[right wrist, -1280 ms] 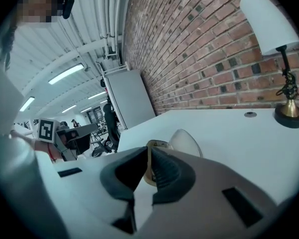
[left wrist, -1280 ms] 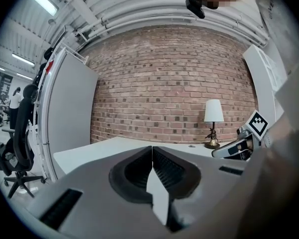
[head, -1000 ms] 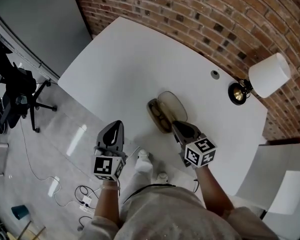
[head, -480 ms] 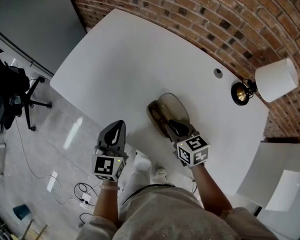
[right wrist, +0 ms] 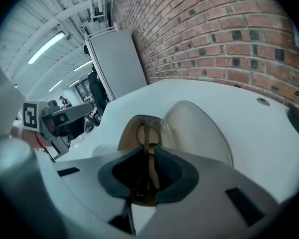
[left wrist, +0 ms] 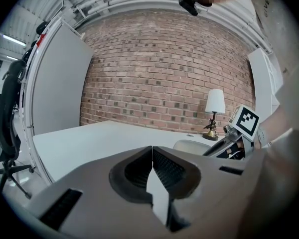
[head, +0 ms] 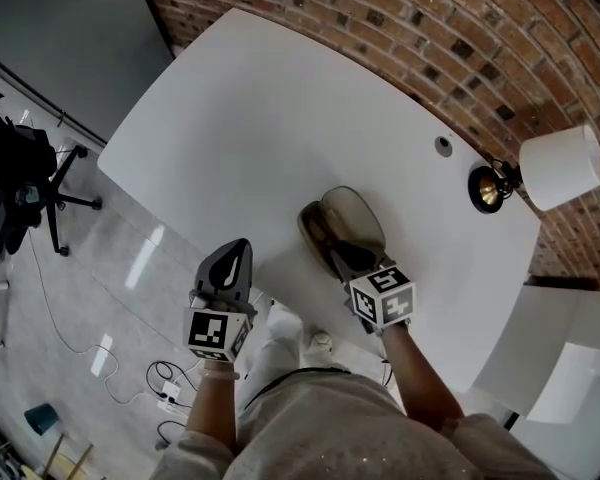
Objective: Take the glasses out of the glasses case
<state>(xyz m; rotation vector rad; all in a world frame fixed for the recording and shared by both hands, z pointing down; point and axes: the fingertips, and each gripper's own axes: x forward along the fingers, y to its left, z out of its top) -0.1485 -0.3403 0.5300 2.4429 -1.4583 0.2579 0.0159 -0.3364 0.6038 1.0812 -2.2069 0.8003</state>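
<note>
Case (head: 358, 211) already open on table (head: 260, 118), glasses (right wrist: 145, 131) not yet out of it, pinched between jaws of right gripper (head: 337, 253). Left gripper (left wrist: 152, 156) closed on nothing, well apart from case. Left to do: lifting glasses clear.

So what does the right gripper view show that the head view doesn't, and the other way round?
Only the right gripper view shows the right gripper's jaws closed on the glasses in the glasses case. Only the head view shows the lamp's white shade and the cables on the floor. Both show the open glasses case, the white table and the brick wall.
</note>
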